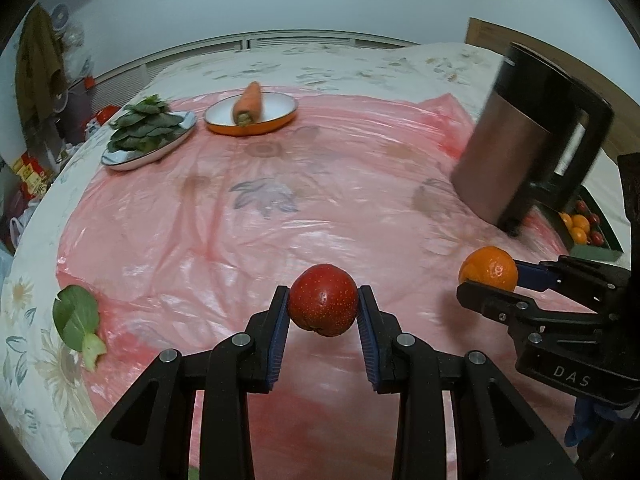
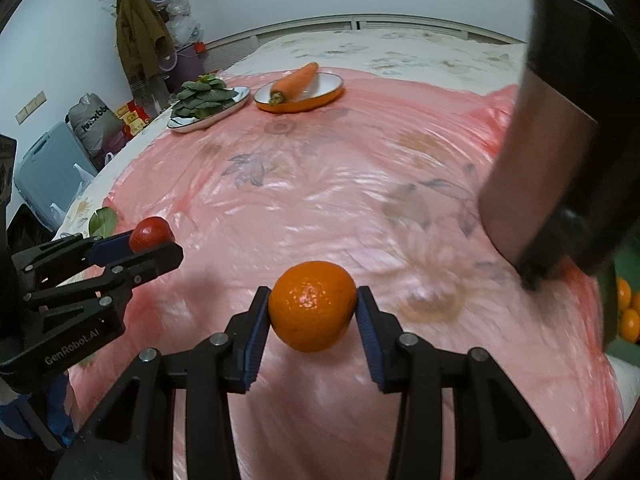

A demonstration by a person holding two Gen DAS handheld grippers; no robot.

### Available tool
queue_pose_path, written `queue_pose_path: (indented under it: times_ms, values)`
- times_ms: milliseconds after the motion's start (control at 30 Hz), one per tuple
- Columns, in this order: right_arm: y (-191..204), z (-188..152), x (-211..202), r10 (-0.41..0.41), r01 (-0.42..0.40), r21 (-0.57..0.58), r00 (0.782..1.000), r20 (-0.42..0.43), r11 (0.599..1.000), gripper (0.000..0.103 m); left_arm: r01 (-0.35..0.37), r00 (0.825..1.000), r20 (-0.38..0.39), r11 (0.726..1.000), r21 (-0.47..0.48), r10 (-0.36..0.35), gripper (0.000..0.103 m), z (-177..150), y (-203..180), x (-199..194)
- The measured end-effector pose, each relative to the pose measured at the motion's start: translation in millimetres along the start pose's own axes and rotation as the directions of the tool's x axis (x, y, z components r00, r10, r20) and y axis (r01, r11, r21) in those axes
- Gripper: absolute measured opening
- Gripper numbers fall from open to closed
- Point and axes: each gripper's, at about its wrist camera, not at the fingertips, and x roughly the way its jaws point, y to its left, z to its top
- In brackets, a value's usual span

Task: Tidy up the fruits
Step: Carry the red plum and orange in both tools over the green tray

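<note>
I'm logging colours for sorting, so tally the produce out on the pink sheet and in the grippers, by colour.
Red: 1, red fruit in left gripper
Orange: 2, orange in right gripper, carrot
Green: 2, plated leaf pile, loose leaf
Total: 5

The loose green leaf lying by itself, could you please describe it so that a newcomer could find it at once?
Start from the pink plastic sheet spread over the floral bedspread. At the sheet's near left edge, left of the left gripper and its red fruit, lies the loose leaf. Unlike the greens heaped on the far plate, it lies alone, flat, with a pale stalk.
</note>
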Motion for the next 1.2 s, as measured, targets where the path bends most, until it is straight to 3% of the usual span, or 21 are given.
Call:
queue_pose_path:
  times_ms: [567,1200]
  values:
    - [-84.4,-50.2,-58.9,-0.104,0.101,0.125,0.994,0.015,0.987,0.052,0.078,0.996,-0.051,0.990,0.119,-0.072,0.028,-9.2,-93.5,-8.5]
    - [-212.4,-75.8,-129.1,-0.253,0.217,0.280,0.962,0.102,0.935,0.052,0.206,0.978,-0.079,0.943,0.262,-0.192,0.029,18.9,-229.5,2.4]
